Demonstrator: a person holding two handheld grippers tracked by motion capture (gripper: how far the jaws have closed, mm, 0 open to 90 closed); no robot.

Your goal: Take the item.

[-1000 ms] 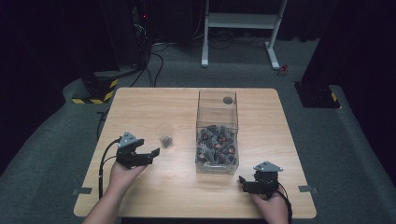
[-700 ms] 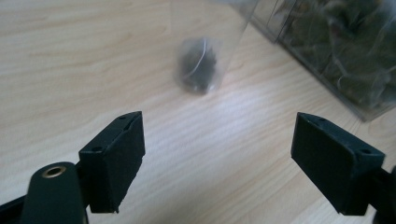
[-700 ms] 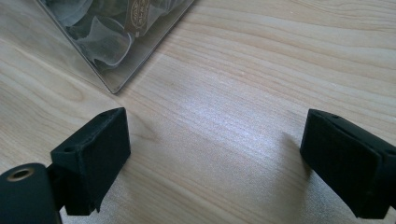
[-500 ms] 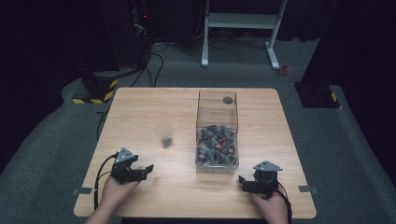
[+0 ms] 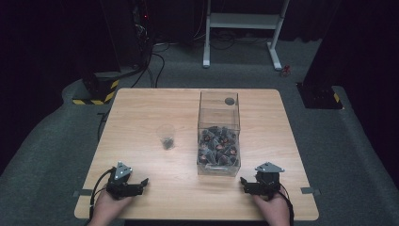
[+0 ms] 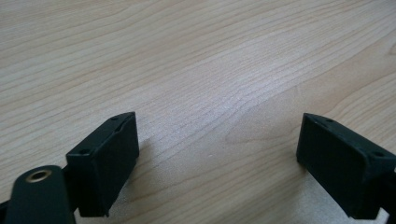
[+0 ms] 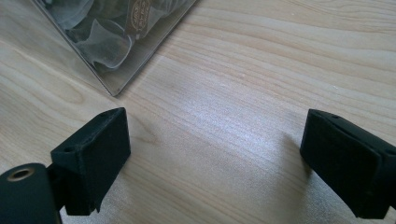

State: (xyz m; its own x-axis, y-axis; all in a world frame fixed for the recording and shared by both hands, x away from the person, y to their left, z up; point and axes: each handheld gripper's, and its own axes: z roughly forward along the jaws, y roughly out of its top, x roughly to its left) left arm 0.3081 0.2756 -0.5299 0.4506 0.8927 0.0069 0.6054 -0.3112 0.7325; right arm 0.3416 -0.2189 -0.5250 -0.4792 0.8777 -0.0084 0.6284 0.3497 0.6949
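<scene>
Wooden table [image 5: 141, 113] holds both claws, left gripper [image 5: 136, 184] and right gripper [image 5: 248, 183], spread wide, grasping nothing; next, maybe reach up to the clear box [image 5: 219, 133].

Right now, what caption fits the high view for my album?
Two open grippers, left gripper and right gripper, rest near a clear box.

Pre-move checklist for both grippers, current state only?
1. Left gripper open, nothing between jaws: ok, bare table shows in the gap.
2. Right gripper open and free of load: ok.
3. Clear box upright with wrapped pieces inside: ok.
4. Small cup upright, left of the box and apart from it: ok; something dark sits in it, what it is cannot tell.
5. Right gripper clear of the box: ok, box corner is close ahead but apart from the jaws.
6. Round dark object at the far end of the box, inside or behind: cannot tell.
</scene>
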